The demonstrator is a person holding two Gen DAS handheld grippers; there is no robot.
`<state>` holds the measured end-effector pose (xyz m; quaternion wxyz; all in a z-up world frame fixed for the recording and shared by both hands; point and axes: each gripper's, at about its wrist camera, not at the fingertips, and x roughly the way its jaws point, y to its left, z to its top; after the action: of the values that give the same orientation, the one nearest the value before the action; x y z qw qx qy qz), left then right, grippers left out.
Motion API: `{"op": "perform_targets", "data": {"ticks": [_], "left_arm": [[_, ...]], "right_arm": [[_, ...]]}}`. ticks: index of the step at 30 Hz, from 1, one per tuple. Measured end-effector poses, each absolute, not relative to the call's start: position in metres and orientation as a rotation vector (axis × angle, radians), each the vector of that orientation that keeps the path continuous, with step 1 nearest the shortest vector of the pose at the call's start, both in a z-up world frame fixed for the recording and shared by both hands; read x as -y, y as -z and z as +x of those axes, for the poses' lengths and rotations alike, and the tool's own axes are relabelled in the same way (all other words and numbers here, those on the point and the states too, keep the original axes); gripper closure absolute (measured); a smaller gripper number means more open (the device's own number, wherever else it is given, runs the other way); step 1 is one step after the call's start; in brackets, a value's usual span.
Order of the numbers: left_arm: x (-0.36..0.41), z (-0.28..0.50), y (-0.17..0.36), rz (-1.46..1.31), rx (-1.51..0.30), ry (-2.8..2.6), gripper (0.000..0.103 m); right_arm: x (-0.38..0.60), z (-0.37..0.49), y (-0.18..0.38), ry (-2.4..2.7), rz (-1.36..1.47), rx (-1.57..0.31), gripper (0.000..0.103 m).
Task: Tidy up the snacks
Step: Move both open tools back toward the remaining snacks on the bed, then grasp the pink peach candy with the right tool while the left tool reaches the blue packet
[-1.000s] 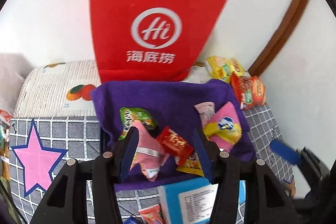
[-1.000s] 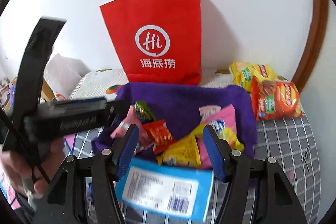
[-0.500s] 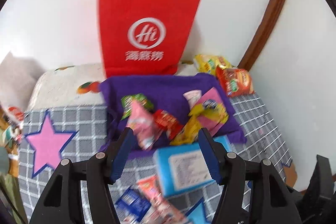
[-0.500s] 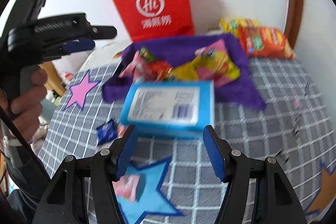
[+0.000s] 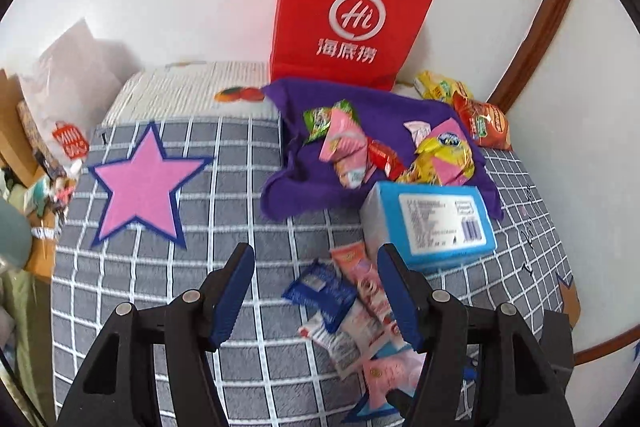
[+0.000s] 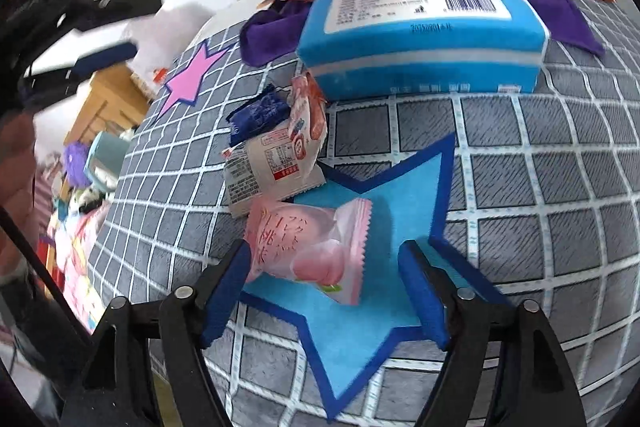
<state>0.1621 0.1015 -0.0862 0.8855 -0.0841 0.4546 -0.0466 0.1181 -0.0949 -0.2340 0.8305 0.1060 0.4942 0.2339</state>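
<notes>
A: Where is the right gripper?

B: Low over the grey checked blanket, jaws spread wide around a pale pink peach-printed snack packet on the light blue felt star, gripping nothing.

A: And the left gripper?

B: Wide open too, empty, above a dark blue wrapper (small packets overlap there). The blue rectangular box lies beside the purple towel heaped with snacks.

— How is the left hand-held gripper held?
— It is held raised, tilted downward, its blue-padded fingers spread wide; nothing is gripped.
— And the right hand-held gripper?
— It is held low, fingers parted, nothing clamped.
</notes>
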Motion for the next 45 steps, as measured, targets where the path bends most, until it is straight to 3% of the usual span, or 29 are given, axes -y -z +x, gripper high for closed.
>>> {"op": "perform_targets", "data": {"ticks": [5,10,18,22,45], "left_arm": [[-0.109,0.157,0.101,-0.192,-0.973,0.093,0.041],[-0.112,0.154,0.107,-0.193,-0.979,0.092,0.041],[-0.113,0.155,0.113,-0.185,-0.997,0.080,0.041],[-0.109,0.156,0.111,-0.168,-0.992,0.075,0.041],[-0.088,0.178,0.180,-0.226,-1.137,0.082,0.041]], "right_arm": [[0.070,0.115,0.237,-0.458,0.134,-1.021,0.011],[0.051,0.108,0.240,-0.397,-0.010,-0.964,0.013],[0.055,0.103,0.238,-0.385,-0.094,-0.889,0.053],[0.080,0.106,0.236,-0.443,0.010,-0.913,0.062],[0.152,0.115,0.217,-0.344,0.113,-0.855,0.063]]}}
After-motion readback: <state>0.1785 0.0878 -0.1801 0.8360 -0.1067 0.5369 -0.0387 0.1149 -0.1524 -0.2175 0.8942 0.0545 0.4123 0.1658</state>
